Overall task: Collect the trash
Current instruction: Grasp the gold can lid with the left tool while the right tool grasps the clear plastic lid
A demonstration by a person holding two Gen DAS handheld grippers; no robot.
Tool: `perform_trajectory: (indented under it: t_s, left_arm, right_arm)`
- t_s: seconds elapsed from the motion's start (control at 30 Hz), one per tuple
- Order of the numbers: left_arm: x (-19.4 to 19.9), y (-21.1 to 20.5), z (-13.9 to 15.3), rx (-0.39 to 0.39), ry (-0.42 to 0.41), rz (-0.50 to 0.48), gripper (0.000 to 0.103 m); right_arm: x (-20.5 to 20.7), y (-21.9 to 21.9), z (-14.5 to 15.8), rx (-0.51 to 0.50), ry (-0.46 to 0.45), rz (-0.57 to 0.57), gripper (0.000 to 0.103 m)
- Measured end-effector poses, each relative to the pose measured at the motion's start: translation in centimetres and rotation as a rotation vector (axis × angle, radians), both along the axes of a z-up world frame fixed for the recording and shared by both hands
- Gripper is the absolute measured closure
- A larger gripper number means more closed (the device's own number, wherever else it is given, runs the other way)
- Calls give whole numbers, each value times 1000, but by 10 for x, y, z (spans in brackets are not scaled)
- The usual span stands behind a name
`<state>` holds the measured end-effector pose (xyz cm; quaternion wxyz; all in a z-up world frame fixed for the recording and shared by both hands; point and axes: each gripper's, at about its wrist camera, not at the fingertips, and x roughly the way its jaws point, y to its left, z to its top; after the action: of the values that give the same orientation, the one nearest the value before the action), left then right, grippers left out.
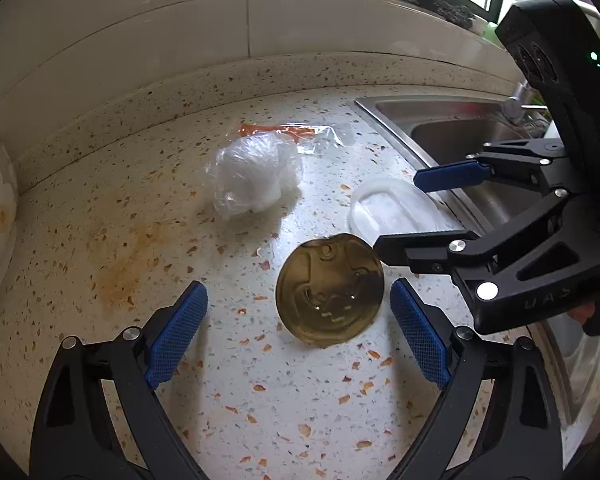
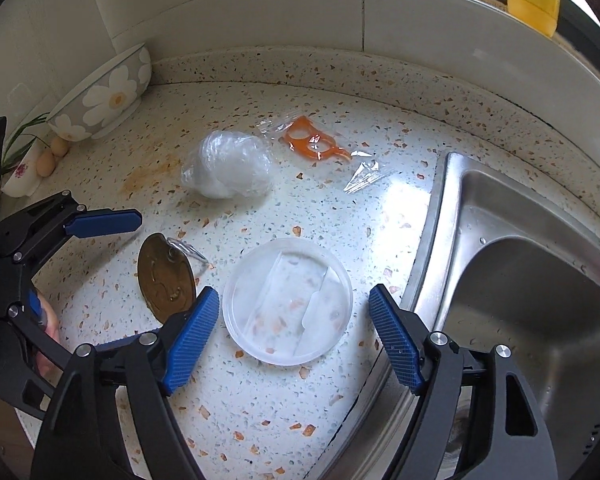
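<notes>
Hovering over the speckled countertop (image 1: 260,400), the left gripper (image 1: 300,328) has its jaws spread wide, with the gold can lid (image 1: 330,290) lying flat between the blue pads, untouched. Beside it, toward the sink (image 2: 520,280), the right gripper (image 2: 294,328) stands spread too, straddling the clear plastic lid (image 2: 287,300) without contact. Both tools tilt steeply down, each nearest its own lid. Farther from the sink lie the crumpled plastic wrap (image 1: 254,178) and a clear packet holding an orange piece (image 2: 314,144).
</notes>
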<state>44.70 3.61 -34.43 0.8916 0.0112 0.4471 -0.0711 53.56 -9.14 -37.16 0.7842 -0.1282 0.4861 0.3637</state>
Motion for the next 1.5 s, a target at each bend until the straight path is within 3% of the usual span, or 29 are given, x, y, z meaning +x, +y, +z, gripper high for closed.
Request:
perform_trajectory:
  t_s: [0.17,0.27,0.43,0.8,0.9,0.97,1.03,1.13,1.27,1.5]
  left_arm:
    - [6,-8,-2,26,3,-25,16]
    - [6,-10,-5,37,17,-37,24]
    - [6,-6,-2,39,18,-32,41]
    - [-28,23,27,0,-38,15,42]
    - [-36,28,31,6,-40,22,42]
    - [-37,30,33,-3,-34,32,41]
    - [-38,30,36,-27,-37,35,26]
    - [-40,19,41,-8,-69,33,12]
    - [-33,0,37,54,-64,14,12]
    - [-12,-8,18,67,-27,59,12]
  right_arm:
    - [0,3,0,-8,-22,14,31]
    - [-4,5,-1,-27,-57,29,38]
    - [-5,1,-1,-8,-51,23,39]
    - [-25,-31,24,82,-43,-26,39]
    - [-33,-32,25,53,-62,-15,39]
    - [-36,-35,27,57,-60,-26,39]
    - [-41,-39,32,75,-62,-36,39]
    - [-47,-44,38,76,-66,-39,39]
    - [-52,-51,44,83,-69,-47,39]
    - [-59,-72,52,100,-71,-57,39]
